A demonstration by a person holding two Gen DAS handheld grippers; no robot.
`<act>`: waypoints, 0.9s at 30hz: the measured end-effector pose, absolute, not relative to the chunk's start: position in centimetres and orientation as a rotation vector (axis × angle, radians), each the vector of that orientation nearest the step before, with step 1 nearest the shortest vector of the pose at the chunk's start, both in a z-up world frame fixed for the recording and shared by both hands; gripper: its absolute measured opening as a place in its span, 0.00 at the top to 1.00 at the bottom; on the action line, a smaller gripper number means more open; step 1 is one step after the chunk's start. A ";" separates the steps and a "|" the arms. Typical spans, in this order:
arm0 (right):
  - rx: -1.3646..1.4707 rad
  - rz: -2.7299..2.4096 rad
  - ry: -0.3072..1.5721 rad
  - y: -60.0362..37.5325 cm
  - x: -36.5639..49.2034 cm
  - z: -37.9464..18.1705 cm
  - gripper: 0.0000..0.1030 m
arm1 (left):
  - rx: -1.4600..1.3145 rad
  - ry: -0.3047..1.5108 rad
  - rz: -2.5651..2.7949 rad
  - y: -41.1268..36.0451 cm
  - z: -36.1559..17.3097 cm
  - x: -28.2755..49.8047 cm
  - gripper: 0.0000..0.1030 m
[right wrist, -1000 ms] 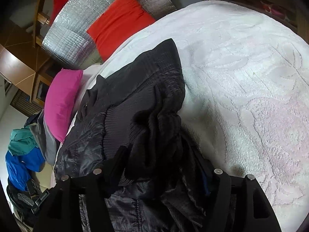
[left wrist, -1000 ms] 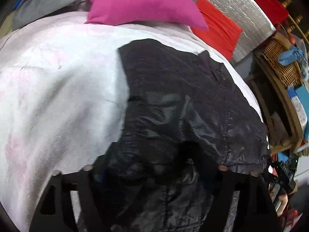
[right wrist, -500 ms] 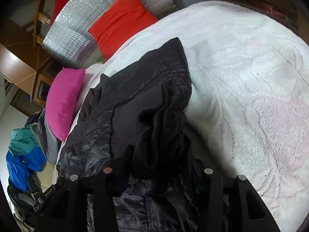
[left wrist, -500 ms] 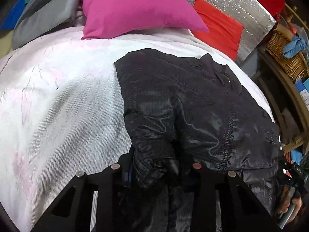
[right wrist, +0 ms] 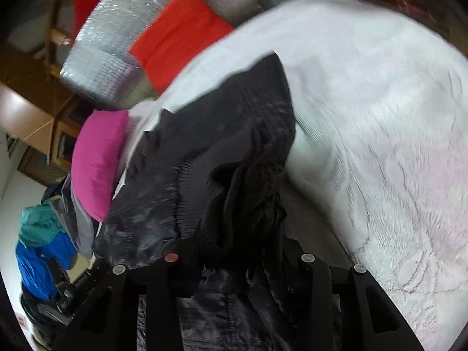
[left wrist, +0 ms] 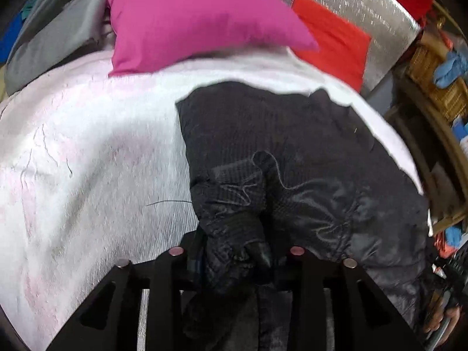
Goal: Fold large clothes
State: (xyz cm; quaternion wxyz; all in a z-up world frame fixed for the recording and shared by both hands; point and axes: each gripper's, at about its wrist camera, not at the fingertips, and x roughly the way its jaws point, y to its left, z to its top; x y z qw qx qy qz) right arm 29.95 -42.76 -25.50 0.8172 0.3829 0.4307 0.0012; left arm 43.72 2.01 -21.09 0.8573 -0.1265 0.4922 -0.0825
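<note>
On the white bedspread (left wrist: 87, 161), I read no labels; left gripper (left wrist: 237, 259), jaws opening, and right gripper (right wrist: 239, 260), jaws closing, each pinch the black jacket (left wrist: 292, 146).

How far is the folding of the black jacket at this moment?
Early stage. Done: the black jacket lies on the white bedspread. In hand: the left gripper and the right gripper each have bunched jacket fabric between their fingers; left opening slightly, right closing. Left: no flat, finished fold shows; the jacket is still rumpled.

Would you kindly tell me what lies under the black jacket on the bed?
The black jacket lies on a white bedspread, which shows around it. Whatever sits directly beneath the jacket is covered.
</note>
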 end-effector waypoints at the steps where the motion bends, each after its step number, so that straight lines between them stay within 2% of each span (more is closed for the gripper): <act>1: 0.816 0.006 0.919 -42.8 29.9 -25.3 0.55 | -0.273 1.055 -0.173 2.0 -21.3 43.6 0.58; 5: 0.841 0.009 0.905 -43.2 29.3 -24.8 0.42 | -0.288 1.099 -0.203 2.1 -21.6 42.6 0.47; 7: 0.848 0.003 0.881 -43.4 29.3 -24.4 0.40 | -0.258 1.094 -0.202 1.8 -21.6 42.0 0.46; 9: 0.851 -0.005 0.883 -43.5 29.3 -24.7 0.34 | -0.253 1.089 -0.202 1.8 -21.6 41.6 0.45; 10: 0.840 -0.008 0.898 -43.4 29.6 -25.0 0.33 | -0.257 1.088 -0.202 1.8 -21.6 41.4 0.45; 14: 0.738 -0.050 0.911 -42.5 29.8 -25.1 0.44 | -0.306 1.091 -0.205 2.8 -21.3 40.4 0.44; 16: 0.735 -0.046 0.895 -42.4 29.4 -24.3 0.44 | -0.318 1.071 -0.198 3.3 -20.5 39.3 0.44; 18: 0.743 -0.041 0.874 -42.6 28.2 -23.4 0.42 | -0.304 1.042 -0.191 4.0 -19.6 37.7 0.44; 20: 0.752 -0.021 0.849 -43.1 26.6 -22.6 0.34 | -0.271 1.002 -0.187 4.8 -18.7 35.9 0.40; 27: 0.633 0.058 0.757 -43.3 18.4 -20.0 0.31 | -0.125 0.885 -0.138 8.3 -16.9 27.6 0.31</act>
